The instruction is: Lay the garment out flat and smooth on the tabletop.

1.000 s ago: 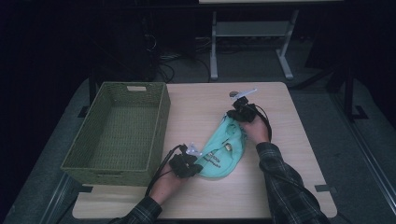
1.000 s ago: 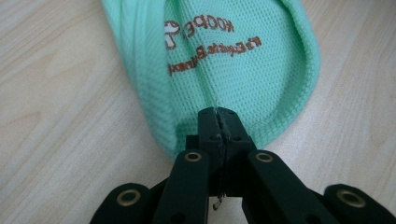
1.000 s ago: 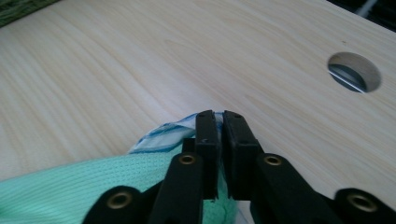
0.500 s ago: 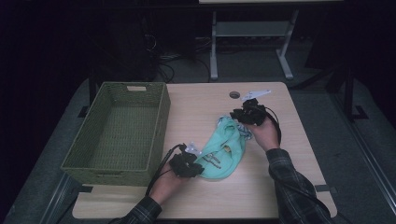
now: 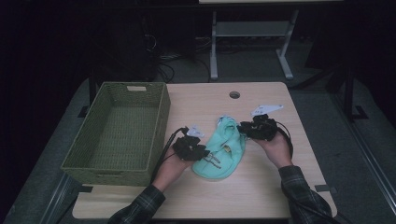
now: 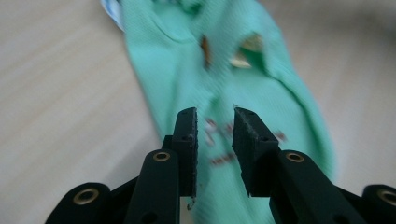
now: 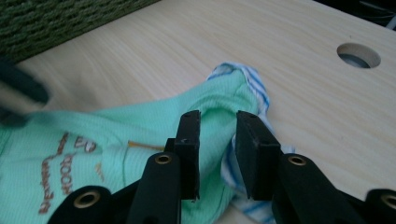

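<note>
A mint-green garment (image 5: 225, 150) with brown print lies bunched on the wooden table (image 5: 261, 196). My left gripper (image 5: 189, 148) sits at its near-left edge. In the left gripper view the left gripper (image 6: 215, 135) has just been opening, and the garment (image 6: 187, 60) lies beyond the gap, untouched by the pads. My right gripper (image 5: 254, 127) is at the garment's far-right end. In the right gripper view the right gripper (image 7: 217, 140) has also just been opening, and the folded end with its blue-striped lining (image 7: 254, 84) shows behind the gap, not pinched.
A green woven basket (image 5: 161, 121) stands empty on the table's left half, close to my left hand. A round cable hole (image 5: 234, 94) is near the far edge. Bare wood lies to the right and along the near edge.
My right hand has drawn back toward the near side, away from the garment's far end. My left hand has shifted slightly up and away. The garment now lies loose between them.
</note>
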A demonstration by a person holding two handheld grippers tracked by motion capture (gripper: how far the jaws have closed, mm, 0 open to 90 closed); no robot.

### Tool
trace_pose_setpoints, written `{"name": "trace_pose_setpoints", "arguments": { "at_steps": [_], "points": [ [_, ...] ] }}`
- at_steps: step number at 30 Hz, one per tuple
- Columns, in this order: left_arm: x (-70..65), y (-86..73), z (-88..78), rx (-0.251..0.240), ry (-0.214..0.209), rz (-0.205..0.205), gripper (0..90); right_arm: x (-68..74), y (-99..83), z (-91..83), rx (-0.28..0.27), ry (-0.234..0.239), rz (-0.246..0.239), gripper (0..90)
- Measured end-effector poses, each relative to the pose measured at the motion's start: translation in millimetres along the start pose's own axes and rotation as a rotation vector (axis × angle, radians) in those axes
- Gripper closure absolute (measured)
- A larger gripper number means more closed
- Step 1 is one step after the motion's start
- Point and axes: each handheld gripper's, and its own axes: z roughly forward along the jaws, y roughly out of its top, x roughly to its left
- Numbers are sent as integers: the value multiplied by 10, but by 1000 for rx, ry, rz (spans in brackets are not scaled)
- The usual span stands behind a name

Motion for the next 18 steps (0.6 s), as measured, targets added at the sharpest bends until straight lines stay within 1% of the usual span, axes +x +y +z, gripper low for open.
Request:
{"name": "trace_pose_setpoints", "arguments": {
  "at_steps": [1, 3, 5, 7, 8, 9, 10, 12, 15, 16, 17, 18],
  "points": [
    [0, 0, 0, 0, 0, 0, 701, 0, 0, 0, 0, 0, 0, 701],
    [65, 62, 78, -4, 3, -7, 712, 24, -82, -46, 2, 6, 5, 701],
    [112, 126, 167, -12, 10, -14, 716, 33, -105, -57, 8, 10, 6, 698],
    [147, 192, 269, -12, -3, -6, 732, 60, -181, -87, 21, 17, 2, 698],
    [147, 192, 269, -12, -3, -6, 736, 60, -181, -87, 21, 17, 2, 698],
    [163, 209, 301, 0, -6, 6, 736, 74, -209, -94, 21, 20, 7, 697],
    [179, 222, 354, 0, -6, 3, 738, 81, -237, -102, 25, 22, 8, 697],
    [194, 224, 404, 0, -9, -8, 744, 113, -309, -126, 39, 29, 16, 698],
    [215, 202, 483, 30, -16, -4, 754, 147, -404, -146, 55, 39, 23, 697],
    [215, 177, 526, 46, -22, 1, 761, 183, -473, -154, 71, 52, 33, 697],
    [215, 177, 526, 46, -22, 1, 769, 194, -494, -149, 72, 55, 30, 698],
    [213, 169, 540, 57, -20, 4, 769, 194, -494, -149, 72, 55, 30, 698]
  ]
}}
